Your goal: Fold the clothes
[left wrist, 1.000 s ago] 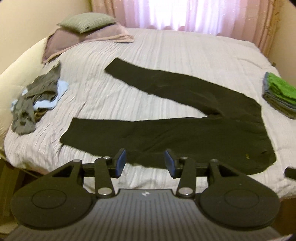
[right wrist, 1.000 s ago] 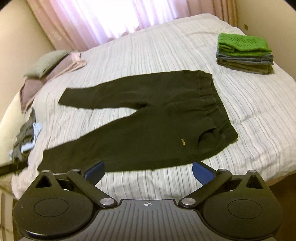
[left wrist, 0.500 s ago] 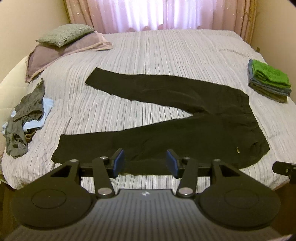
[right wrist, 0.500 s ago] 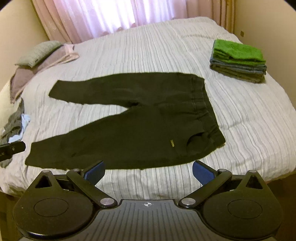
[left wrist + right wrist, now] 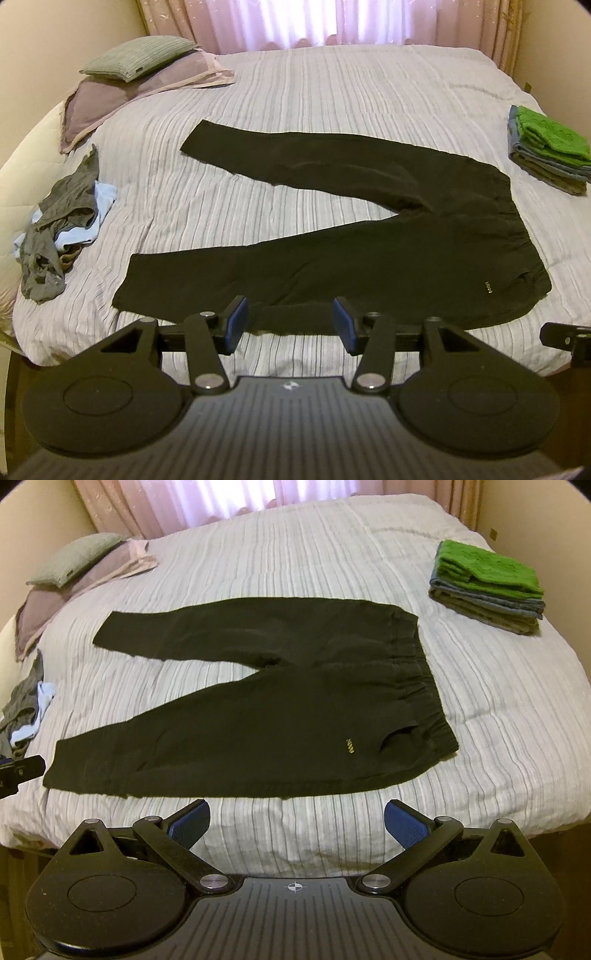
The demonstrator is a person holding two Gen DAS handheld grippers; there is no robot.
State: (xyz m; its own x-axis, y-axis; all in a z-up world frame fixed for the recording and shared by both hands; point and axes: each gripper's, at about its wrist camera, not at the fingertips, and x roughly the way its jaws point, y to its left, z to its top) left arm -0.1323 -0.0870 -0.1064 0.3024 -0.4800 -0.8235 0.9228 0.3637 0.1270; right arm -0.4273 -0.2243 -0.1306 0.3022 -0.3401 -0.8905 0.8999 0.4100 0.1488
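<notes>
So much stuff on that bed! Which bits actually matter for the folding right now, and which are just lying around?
Part of the job:
black trousers, spread flat
left gripper, open
right gripper, open
heap of unfolded clothes
folded stack, green item on top

Just lying about:
pillows
curtains
bedspread

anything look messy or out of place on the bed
Only the crumpled heap of grey and light blue clothes near the bed's left edge, unfolded, unlike the neat folded stack on the right. The black pants lie flat, legs spread apart. Nothing looks spilled or damaged.
</notes>
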